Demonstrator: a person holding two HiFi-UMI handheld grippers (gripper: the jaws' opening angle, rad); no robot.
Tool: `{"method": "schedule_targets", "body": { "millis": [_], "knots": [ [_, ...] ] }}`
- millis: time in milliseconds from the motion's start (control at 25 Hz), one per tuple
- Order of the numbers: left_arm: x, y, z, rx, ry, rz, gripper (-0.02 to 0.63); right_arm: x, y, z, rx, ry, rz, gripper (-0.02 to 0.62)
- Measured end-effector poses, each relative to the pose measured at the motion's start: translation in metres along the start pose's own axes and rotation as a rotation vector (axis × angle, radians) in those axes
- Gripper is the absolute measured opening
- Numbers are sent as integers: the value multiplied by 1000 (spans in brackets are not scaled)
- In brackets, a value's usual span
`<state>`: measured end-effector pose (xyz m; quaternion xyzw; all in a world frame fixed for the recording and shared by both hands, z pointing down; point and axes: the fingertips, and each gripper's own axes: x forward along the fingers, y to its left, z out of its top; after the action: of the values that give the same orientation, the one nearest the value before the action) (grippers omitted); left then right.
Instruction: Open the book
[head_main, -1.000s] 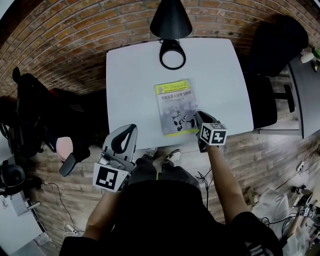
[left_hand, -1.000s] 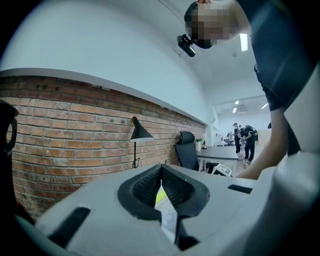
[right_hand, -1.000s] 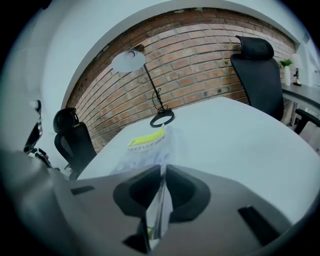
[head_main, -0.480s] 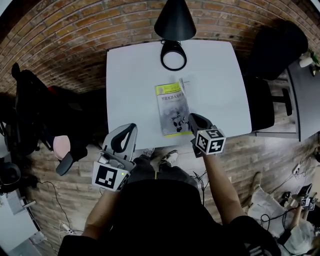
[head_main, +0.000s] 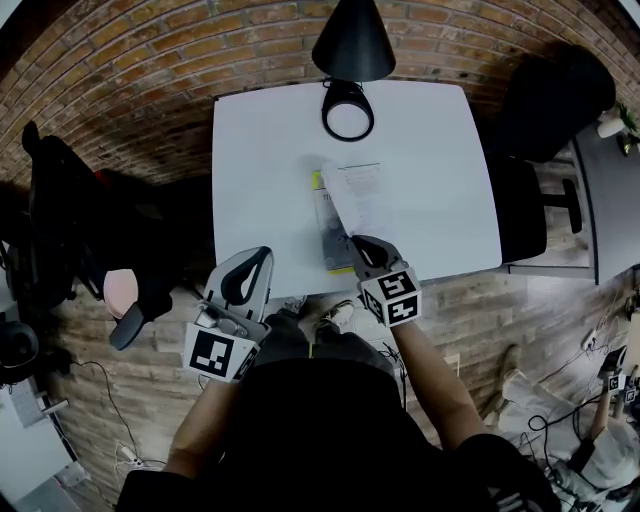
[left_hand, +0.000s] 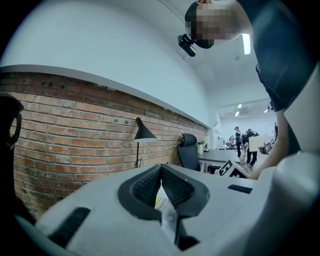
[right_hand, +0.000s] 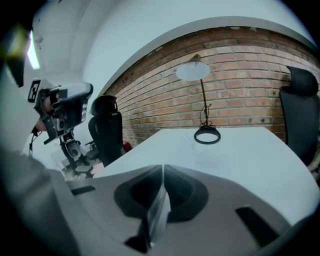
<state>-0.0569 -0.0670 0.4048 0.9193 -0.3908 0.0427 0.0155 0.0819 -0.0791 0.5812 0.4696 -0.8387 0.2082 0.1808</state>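
**Mid-lift on the cover, halfway open**

Pinching the near corner of the front cover (head_main: 350, 192) with the right gripper (head_main: 358, 246); thin sheet plainly sandwiched between the pads in the right gripper view. Just nipped down on it, then eased back a hair, probably enough bite to drag paper without creasing it. Grabbing at the free edge, far from the spine, likely for the longest lever.

Got the cover tilted up over the book (head_main: 327, 232), white inner face showing. Not laid flat yet, so calling it roughly half done.

See the book itself lying flat on the table (head_main: 260, 170), close to the near edge, with the lamp (head_main: 347, 45) and its ring base beyond. Apparently relying on the book's own weight to hold it in place, with nothing else pinning it.

Holding the left gripper (head_main: 262, 256) closed on nothing, level, off the table's near edge and well apart from the book. Presumably parked outside the cover's swing path, on hand to pin pages if needed.

Worth watching: sheet slipping from the pads, or the whole book dragging along.
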Motion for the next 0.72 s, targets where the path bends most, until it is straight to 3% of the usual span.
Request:
{"method": "schedule_targets", "body": {
  "millis": [440,560,600,720],
  "knots": [
    [-9,7,-2,-5,-3,28,25,26,46,-16,-195,82,136,39],
    [-14,10,-5,-9,6,46,25,36,49,-29,-266,123,218,47],
    [-15,10,-5,-10,10,51,25,39,48,-34,-277,139,253,12],
    [-16,12,-7,-15,17,61,25,46,48,-39,-256,147,359,12]
  ]
}}
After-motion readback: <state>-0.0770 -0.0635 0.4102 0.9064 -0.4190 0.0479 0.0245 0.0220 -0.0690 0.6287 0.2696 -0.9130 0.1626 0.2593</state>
